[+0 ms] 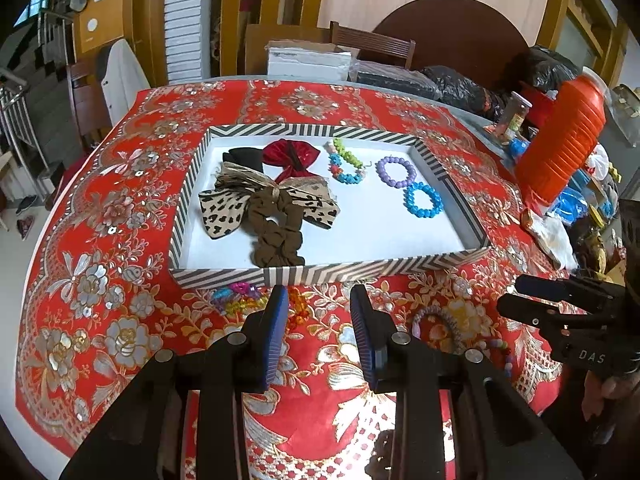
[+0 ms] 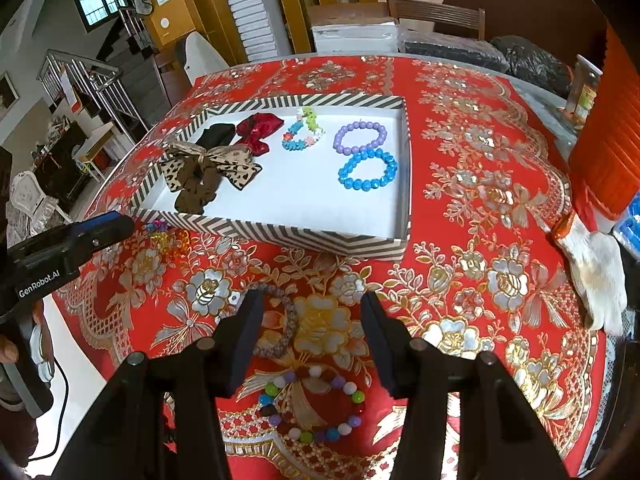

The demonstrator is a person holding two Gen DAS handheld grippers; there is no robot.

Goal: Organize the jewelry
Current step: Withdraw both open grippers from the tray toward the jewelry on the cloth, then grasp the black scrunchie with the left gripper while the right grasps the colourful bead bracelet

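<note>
A striped tray (image 1: 280, 275) (image 2: 280, 236) holds bows, a brown scrunchie (image 1: 276, 224), a multicolour bracelet (image 1: 344, 160), a purple bracelet (image 1: 397, 171) (image 2: 360, 136) and a blue bracelet (image 1: 423, 200) (image 2: 368, 170). On the cloth in front of it lie a colourful bead bracelet (image 1: 240, 298) (image 2: 168, 236), a braided hair tie (image 1: 440, 324) (image 2: 286, 320) and a pastel bead bracelet (image 2: 312, 404). My left gripper (image 1: 319, 296) is open and empty, just right of the colourful bracelet. My right gripper (image 2: 312, 304) is open and empty, over the hair tie.
A red floral cloth (image 1: 120, 280) covers the round table. An orange ribbed container (image 1: 560, 148) (image 2: 604, 140), a jar (image 1: 514, 116) and bags crowd the right side. A white cloth lump (image 2: 596, 272) lies at the right edge. Chairs and boxes stand behind.
</note>
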